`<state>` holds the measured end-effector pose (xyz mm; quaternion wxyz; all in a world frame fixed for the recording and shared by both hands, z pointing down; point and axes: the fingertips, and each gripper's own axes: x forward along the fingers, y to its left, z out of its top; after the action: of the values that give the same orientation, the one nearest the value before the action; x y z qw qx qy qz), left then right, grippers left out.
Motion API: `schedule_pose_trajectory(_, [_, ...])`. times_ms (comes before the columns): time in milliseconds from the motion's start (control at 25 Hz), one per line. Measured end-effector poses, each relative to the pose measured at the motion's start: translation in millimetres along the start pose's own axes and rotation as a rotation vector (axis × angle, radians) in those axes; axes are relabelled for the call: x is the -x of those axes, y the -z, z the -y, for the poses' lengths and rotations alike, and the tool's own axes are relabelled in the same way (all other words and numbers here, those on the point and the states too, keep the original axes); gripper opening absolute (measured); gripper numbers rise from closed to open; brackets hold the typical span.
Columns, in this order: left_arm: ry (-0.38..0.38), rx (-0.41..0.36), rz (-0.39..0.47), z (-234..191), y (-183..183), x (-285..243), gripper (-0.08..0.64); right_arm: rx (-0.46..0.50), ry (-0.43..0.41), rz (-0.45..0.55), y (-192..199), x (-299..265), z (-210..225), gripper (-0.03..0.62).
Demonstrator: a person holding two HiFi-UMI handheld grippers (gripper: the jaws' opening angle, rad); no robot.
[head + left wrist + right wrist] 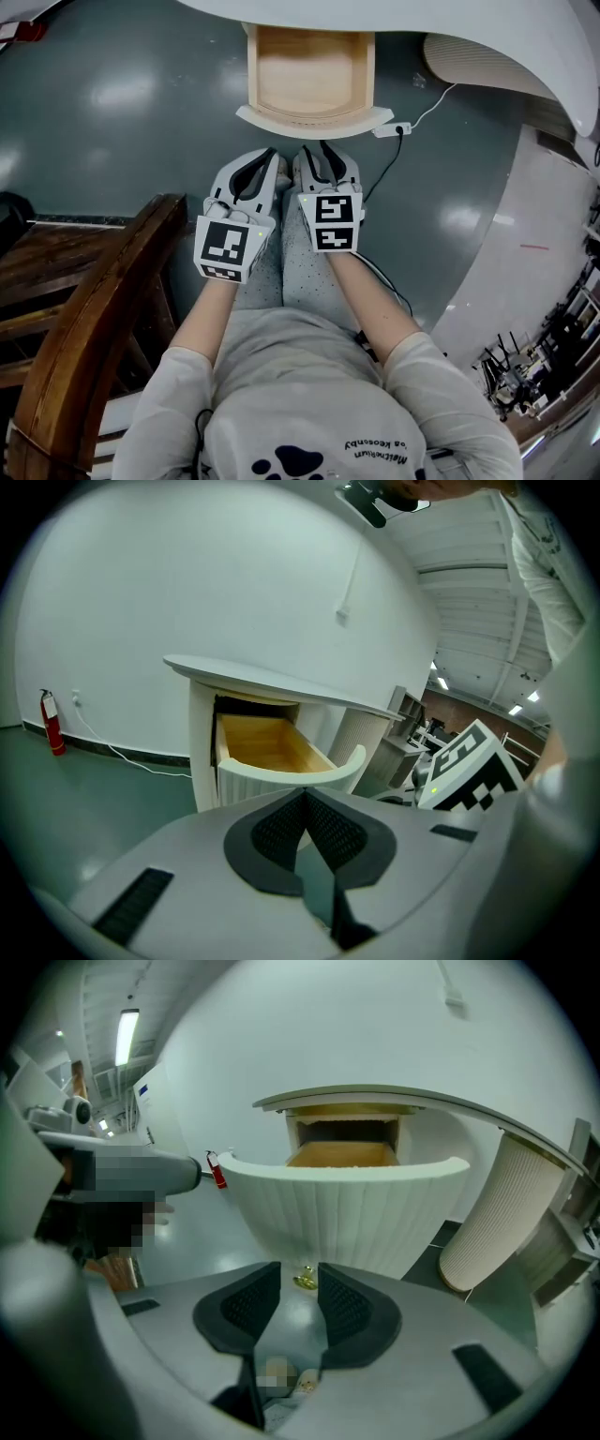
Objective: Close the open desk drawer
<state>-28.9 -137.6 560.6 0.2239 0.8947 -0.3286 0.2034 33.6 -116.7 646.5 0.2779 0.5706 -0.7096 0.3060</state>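
The drawer [314, 120] was seen pulled well out from under the white desk top [403, 28], its pale wooden inside bare and its curved, ribbed white front turned towards the person. Both grippers were held side by side, low over the person's legs, just short of the drawer front and not touching it. The left gripper [302, 803] was seen with its dark pads brought together at the tips and nothing caught between them. The right gripper [298, 1288] was seen with its jaws parted by a clear gap, nothing being gripped; a small brass-coloured piece [305, 1280] was seen through that gap just below the drawer front, though what it was could not be told. A white plug block [392, 129] with its cable was laid on the grey-green floor [112, 112] beside the drawer's right corner. A dark wooden chair [89, 300] was placed at the person's left, and a red fire extinguisher [52, 726] was stood against the far wall
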Motion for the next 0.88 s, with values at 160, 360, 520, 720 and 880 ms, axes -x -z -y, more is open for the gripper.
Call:
schedule_pose_trajectory(160, [-0.006, -0.011, -0.004, -4.9, 2.1, -5.0, 0.009, -0.01, 0.015, -0.021, 8.0, -11.4, 3.7, 0.121])
schedule_pose_trajectory(360, [0.001, -0.031, -0.025, -6.9, 6.2, -9.4, 0.009, -0.036, 0.024, -0.052, 14.8, -23.5, 3.8, 0.13])
schedule_pose_trajectory(520, [0.006, -0.026, -0.04, -7.6, 11.0, -13.5, 0.009, -0.063, 0.032, -0.062, 19.1, -29.4, 5.5, 0.13])
schedule_pose_trajectory(720, [0.014, -0.028, -0.056, -7.8, 14.5, -19.5, 0.009, -0.085, 0.046, -0.09, 25.1, -34.7, 9.8, 0.129])
schedule_pose_trajectory(880, [0.015, -0.025, -0.063, -11.3, 14.3, -24.8, 0.009, -0.075, 0.042, -0.096, 24.6, -37.3, 7.7, 0.118])
